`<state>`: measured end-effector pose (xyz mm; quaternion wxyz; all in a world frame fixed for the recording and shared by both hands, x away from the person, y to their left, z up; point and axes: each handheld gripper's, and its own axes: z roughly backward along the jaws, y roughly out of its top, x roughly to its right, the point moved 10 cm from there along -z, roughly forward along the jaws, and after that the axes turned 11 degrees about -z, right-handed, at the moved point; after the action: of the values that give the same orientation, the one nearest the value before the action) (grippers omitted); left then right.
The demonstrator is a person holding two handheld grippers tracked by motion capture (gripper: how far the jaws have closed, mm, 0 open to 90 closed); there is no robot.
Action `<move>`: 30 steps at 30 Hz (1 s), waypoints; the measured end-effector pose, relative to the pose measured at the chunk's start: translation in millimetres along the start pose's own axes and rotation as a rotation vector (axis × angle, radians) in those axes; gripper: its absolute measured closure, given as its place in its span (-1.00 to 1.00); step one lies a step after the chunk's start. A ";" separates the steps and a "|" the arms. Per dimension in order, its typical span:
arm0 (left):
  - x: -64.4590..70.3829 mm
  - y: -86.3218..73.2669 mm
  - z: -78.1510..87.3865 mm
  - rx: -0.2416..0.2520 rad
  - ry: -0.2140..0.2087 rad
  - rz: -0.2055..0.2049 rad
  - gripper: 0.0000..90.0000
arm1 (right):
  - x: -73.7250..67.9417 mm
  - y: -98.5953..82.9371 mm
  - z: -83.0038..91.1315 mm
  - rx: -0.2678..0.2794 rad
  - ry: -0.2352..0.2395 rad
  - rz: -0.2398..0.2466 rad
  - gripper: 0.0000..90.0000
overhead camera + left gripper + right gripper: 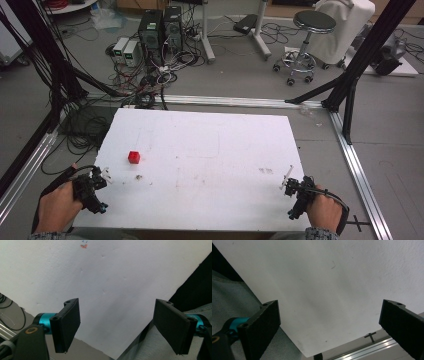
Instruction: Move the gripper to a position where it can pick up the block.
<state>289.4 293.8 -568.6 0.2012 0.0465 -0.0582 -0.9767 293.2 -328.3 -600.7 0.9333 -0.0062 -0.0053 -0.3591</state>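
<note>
Left tool [102, 176] wide apart at board [210, 145] edge, red cube [133, 157] near.

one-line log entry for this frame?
left gripper: open, empty | right gripper: open, empty | red cube: on white board, nearer left gripper, untouched

Cube [133, 157] on table [225, 145] (left side).

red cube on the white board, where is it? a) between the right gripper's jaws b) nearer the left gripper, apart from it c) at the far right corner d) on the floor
b: the red cube sits on the white board, up from the open left gripper and far from the right gripper.
</note>
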 end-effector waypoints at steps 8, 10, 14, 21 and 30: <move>-1.4 -0.3 0.7 -0.003 0.007 -0.003 -0.51 | 0.2 0.5 1.6 0.004 -0.002 0.005 -0.94; -1.2 -0.2 -0.1 -0.003 0.004 -0.004 -0.51 | 0.4 0.0 1.2 0.005 0.001 0.002 -0.94; -0.8 -0.8 -2.0 -0.006 0.000 -0.001 -0.50 | 0.0 -0.8 0.8 0.004 0.001 -0.005 -0.94; 0.4 2.9 -3.2 -0.005 -0.008 -0.010 -0.50 | -0.3 -2.5 0.6 0.011 0.005 -0.006 -0.94; -0.4 3.5 -2.1 0.009 -0.021 -0.027 -0.51 | -2.0 -2.3 -0.4 0.016 0.014 0.000 -0.94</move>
<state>291.3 290.5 -570.2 0.1872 0.0381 -0.0643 -0.9795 290.2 -328.7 -601.1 0.9333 0.0038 -0.0015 -0.3592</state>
